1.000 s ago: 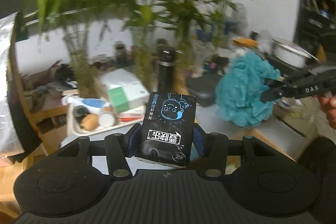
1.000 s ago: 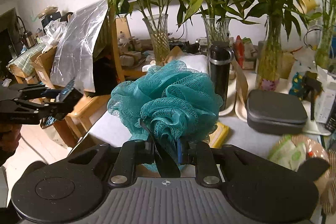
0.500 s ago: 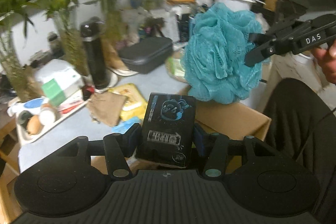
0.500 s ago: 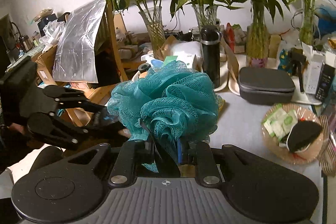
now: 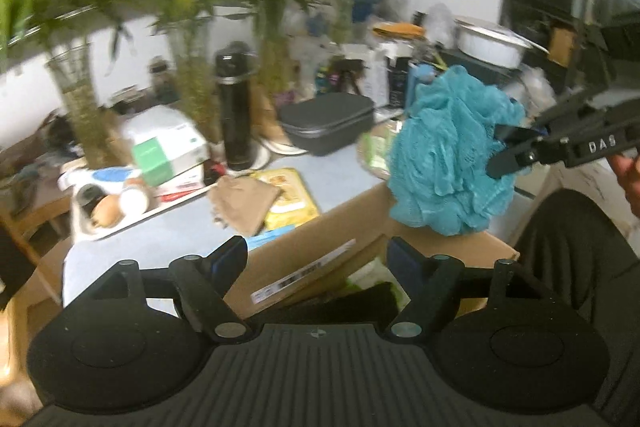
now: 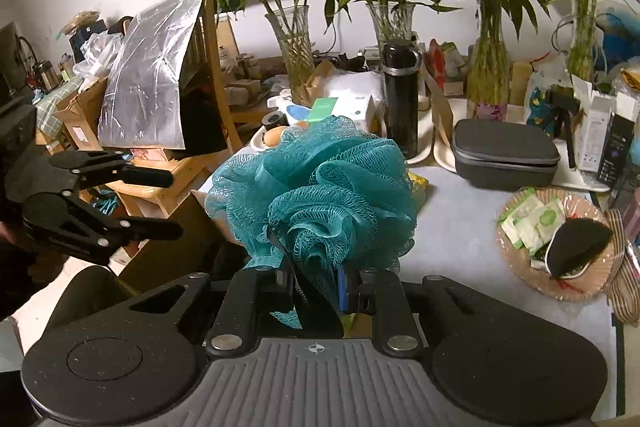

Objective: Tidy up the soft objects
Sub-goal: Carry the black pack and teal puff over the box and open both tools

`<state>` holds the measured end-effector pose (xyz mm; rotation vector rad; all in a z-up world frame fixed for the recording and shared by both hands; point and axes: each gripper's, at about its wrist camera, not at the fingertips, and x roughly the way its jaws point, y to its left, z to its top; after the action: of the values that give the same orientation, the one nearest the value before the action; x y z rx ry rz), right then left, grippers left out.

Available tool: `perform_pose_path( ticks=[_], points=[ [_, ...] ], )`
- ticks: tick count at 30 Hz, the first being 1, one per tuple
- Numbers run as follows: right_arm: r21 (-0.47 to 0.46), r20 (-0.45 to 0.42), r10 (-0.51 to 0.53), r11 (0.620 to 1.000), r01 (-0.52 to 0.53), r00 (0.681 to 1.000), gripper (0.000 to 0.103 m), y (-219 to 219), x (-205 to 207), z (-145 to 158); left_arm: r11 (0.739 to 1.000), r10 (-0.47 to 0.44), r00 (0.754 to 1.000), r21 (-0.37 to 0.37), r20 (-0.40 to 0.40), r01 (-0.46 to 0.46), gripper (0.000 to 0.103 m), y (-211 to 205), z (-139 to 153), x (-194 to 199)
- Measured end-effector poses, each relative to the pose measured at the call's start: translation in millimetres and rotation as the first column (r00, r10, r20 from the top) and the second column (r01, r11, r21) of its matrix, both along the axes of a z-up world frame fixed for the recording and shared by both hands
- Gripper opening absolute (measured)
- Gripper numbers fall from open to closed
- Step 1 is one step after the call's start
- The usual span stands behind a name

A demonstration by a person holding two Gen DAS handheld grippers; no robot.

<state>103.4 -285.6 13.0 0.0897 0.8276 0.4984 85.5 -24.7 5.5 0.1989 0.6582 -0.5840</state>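
Note:
My left gripper is open and empty above an open cardboard box beside the table. The black packet it held is no longer between its fingers; a dark shape lies in the box below, unclear. My right gripper is shut on a teal mesh bath pouf and holds it in the air over the box edge. The pouf and the right gripper show at the right of the left wrist view. The left gripper shows open at the left of the right wrist view.
The grey table carries a tan cloth, a yellow wipes pack, a black flask, a dark zip case, a basket of sachets, glass vases of bamboo and a tray of clutter.
My left gripper opened and the black packet left it, over the cardboard box. The right gripper still holds the pouf and has shifted little.

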Motion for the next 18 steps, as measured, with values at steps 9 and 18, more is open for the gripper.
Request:
perform_pose_path(
  ticks=[9, 18],
  points=[
    [-0.115, 0.075, 0.056, 0.992, -0.047, 0.996, 0.043, 34.8, 3.7, -1.7, 0.997, 0.063, 0.998, -0.036, 0.016, -0.062, 0.077, 20.2, 7.4, -24.6],
    [-0.232, 0.024, 0.031, 0.972, -0.025, 0.999, 0.100, 49.5, -4.3, -36.9, 0.990, 0.136, 0.991, -0.032, -0.001, -0.136, 0.077, 33.4, -0.5, -45.3]
  ],
)
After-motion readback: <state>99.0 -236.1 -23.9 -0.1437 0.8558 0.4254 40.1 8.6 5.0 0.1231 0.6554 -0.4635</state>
